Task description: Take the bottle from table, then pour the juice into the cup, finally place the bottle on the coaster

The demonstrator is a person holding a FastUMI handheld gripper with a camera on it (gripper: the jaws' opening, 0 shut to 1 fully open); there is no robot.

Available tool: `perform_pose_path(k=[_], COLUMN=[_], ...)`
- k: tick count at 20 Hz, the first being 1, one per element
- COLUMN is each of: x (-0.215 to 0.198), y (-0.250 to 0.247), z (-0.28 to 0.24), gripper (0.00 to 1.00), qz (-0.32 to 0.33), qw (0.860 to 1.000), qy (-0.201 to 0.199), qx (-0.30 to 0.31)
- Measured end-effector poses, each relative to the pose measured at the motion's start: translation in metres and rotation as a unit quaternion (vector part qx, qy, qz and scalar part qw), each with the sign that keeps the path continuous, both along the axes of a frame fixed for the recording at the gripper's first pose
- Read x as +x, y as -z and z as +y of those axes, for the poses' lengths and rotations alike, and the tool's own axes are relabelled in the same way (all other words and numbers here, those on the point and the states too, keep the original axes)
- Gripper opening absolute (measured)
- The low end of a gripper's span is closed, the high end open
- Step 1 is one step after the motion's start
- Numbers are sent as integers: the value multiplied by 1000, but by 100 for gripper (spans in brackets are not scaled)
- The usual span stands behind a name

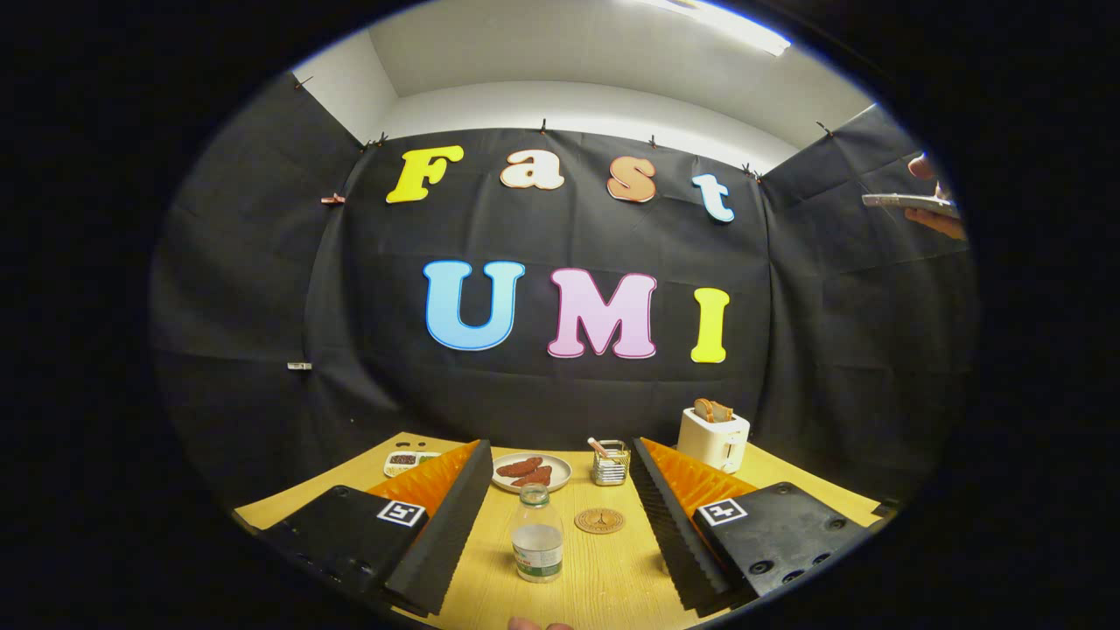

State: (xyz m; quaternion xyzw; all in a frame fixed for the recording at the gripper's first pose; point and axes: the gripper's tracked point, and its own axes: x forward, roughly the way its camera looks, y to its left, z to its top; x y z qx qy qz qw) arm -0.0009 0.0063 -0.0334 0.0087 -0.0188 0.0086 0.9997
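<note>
Gripper view, jaws (560, 516) wide apart, bottle (536, 545) between, label unreadable

The tabletop (604, 586) is of light wood. A clear bottle (536, 535) with a little liquid stands upright on it, between the two wide-apart fingers of the tongs (558, 525). Just beside the bottle lies a round brown coaster (599, 521). Beyond them are a plate (531, 472) with brown food pieces, a small metal holder (610, 464), a white toaster (713, 437) with bread, and a small tray (409, 461).
</note>
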Motion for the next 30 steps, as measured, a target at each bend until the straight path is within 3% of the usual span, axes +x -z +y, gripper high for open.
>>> perform_pose_path(k=[8, 18, 30], x=[6, 47, 102], y=[77, 175, 219], z=[17, 34, 42], gripper=[97, 97, 97], qz=[31, 63, 68], qw=[999, 998, 997], qy=[-3, 11, 16], qx=[8, 16, 22])
